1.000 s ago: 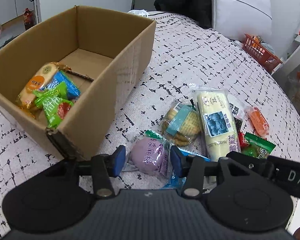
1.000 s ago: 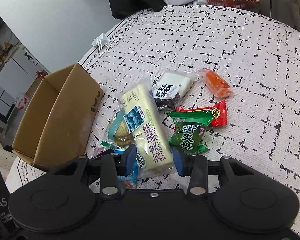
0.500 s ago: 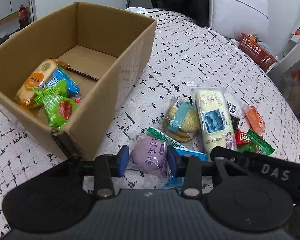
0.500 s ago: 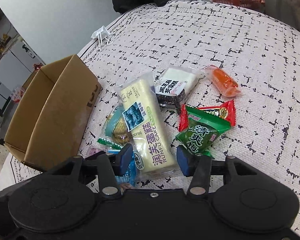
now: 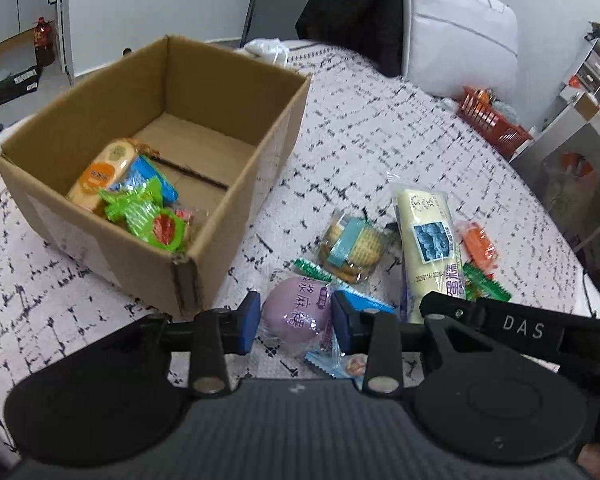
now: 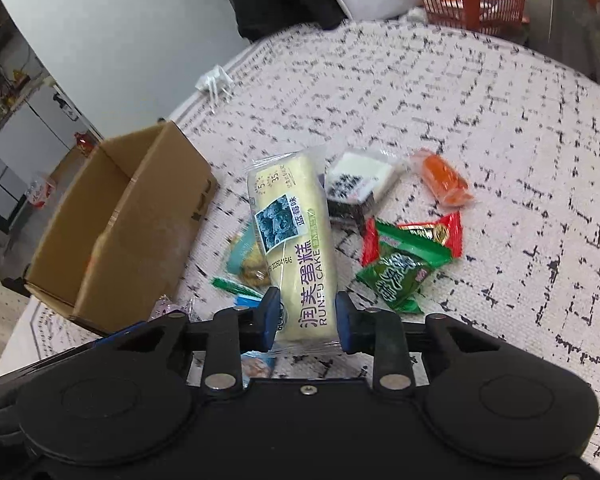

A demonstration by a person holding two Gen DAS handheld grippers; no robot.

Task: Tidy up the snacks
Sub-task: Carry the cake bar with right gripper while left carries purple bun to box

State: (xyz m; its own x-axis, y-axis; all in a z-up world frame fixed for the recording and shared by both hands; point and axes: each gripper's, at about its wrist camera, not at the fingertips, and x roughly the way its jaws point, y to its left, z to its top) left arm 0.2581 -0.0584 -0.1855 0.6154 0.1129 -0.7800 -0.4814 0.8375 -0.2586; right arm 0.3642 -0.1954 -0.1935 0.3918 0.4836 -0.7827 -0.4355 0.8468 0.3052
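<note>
Gripping two snacks at once, jaws closing: left tool (image 5: 294, 322) around purple mochi pack (image 5: 298, 314), just off cardboard box (image 5: 236, 200) near corner; right tool (image 6: 306, 320) on cake bar (image 6: 292, 240), long axis pointing away, box to its left on bed (image 6: 460, 120).

One cardboard box (image 5: 236, 184), about four snack packets (image 5: 140, 216) inside, eight snack packets (image 6: 296, 236) outside, one orange basket (image 6: 472, 4).

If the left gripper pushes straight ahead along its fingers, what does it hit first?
The purple mochi pack already sits between the closing left gripper fingers, so that goes with it. Next ahead lies the cookie pack, probably on the tablecloth; depth is unclear.
</note>
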